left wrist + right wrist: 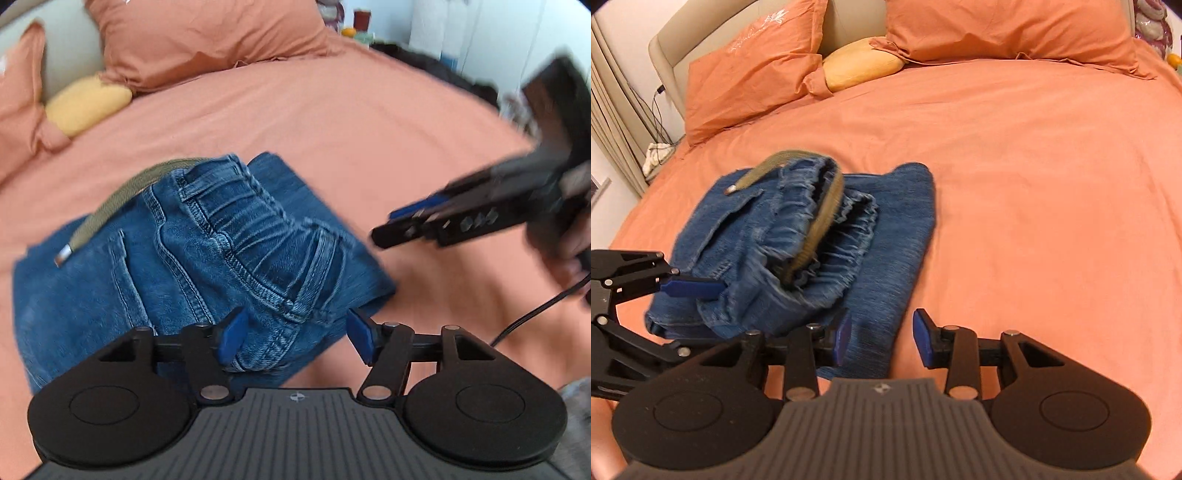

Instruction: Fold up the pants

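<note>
The left gripper [295, 338] is closest in its own view. Its two blue pads stand wide apart, and the near corner of the pants [192, 254] sits between them, but the pads do not squeeze it. The right gripper [882, 338] has its jaws partly apart, with only a lower layer of the blue cloth under the gap. Nothing is pinched there.

The pants are blue jeans, folded into a thick bundle on the orange bed cover [1034, 184]. The bunched waistband is on top. A green-brown belt [820, 218] loops through it, and its metal tip sticks out to the left.

From the left camera, the right gripper is blurry and partly cut off at the right edge, with a black cable [535, 314] hanging under it. The hand that holds it is hard to make out.

Farther back lie two orange pillows [1008, 33] and a small yellow pillow [860, 62] between them. A beige headboard [701, 37] stands behind. Some small things on a far shelf are too blurry to tell.
</note>
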A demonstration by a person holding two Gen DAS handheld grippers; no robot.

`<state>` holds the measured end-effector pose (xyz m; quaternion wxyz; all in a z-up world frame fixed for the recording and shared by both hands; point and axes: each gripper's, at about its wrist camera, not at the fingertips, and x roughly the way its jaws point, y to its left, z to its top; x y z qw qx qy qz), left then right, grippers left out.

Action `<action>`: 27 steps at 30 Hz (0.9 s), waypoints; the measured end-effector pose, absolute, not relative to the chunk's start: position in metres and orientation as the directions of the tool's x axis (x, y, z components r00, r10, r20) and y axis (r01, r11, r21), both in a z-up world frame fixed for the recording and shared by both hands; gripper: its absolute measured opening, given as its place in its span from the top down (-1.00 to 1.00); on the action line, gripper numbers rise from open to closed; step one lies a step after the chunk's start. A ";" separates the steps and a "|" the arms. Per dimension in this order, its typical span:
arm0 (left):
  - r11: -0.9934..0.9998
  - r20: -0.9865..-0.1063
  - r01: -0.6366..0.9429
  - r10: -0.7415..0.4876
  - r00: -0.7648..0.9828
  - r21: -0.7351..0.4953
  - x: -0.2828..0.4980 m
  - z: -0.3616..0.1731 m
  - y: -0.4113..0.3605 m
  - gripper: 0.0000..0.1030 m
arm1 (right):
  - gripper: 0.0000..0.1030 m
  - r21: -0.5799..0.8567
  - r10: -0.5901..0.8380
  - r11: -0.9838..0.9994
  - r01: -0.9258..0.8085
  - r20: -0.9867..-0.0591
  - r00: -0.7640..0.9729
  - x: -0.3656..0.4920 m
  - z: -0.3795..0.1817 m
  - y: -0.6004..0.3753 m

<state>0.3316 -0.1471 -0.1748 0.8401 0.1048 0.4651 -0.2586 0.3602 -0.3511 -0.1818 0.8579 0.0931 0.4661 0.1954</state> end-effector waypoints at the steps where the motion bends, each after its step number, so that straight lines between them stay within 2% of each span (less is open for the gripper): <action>1: 0.847 -0.830 0.524 -0.357 0.429 -0.093 0.330 -0.169 -0.143 -0.39 | 0.34 0.358 0.434 0.901 -0.246 -0.756 0.489 0.363 -0.179 -0.350; 5: 0.859 -0.789 0.486 -0.406 0.460 -0.158 0.331 -0.149 -0.113 -0.41 | 0.33 0.487 0.520 0.849 -0.205 -0.699 0.490 0.373 -0.168 -0.350; 6: 0.868 -0.781 0.472 -0.400 0.479 -0.155 0.331 -0.147 -0.105 -0.42 | 0.27 0.528 0.546 0.828 -0.190 -0.680 0.490 0.378 -0.166 -0.347; 7: 0.882 -0.778 0.451 -0.378 0.502 -0.137 0.333 -0.144 -0.096 -0.42 | 0.04 0.566 0.570 0.805 -0.175 -0.660 0.489 0.385 -0.165 -0.344; 9: 0.911 -0.776 0.401 -0.323 0.543 -0.098 0.337 -0.141 -0.076 -0.42 | -0.21 0.635 0.610 0.761 -0.136 -0.628 0.483 0.402 -0.168 -0.338; 14: 0.958 -0.761 0.285 -0.205 0.615 -0.028 0.346 -0.136 -0.024 -0.41 | -0.18 0.741 0.654 0.671 0.009 -0.598 0.463 0.444 -0.199 -0.326; 20: 0.982 -0.755 0.185 -0.147 0.639 -0.034 0.348 -0.128 0.031 -0.41 | -0.08 0.773 0.669 0.619 0.140 -0.612 0.422 0.470 -0.236 -0.315; 22: 0.986 -0.755 0.161 -0.141 0.640 -0.047 0.350 -0.130 0.045 -0.41 | 0.46 0.787 0.680 0.596 0.157 -0.599 0.423 0.473 -0.238 -0.312; 24: 0.989 -0.757 0.137 -0.137 0.639 -0.063 0.350 -0.134 0.057 -0.41 | 0.60 0.755 0.653 0.642 0.129 -0.628 0.423 0.474 -0.224 -0.306; 27: 0.992 -0.759 0.111 -0.118 0.640 -0.060 0.351 -0.139 0.069 -0.39 | 0.67 0.676 0.614 0.737 -0.003 -0.667 0.421 0.474 -0.178 -0.285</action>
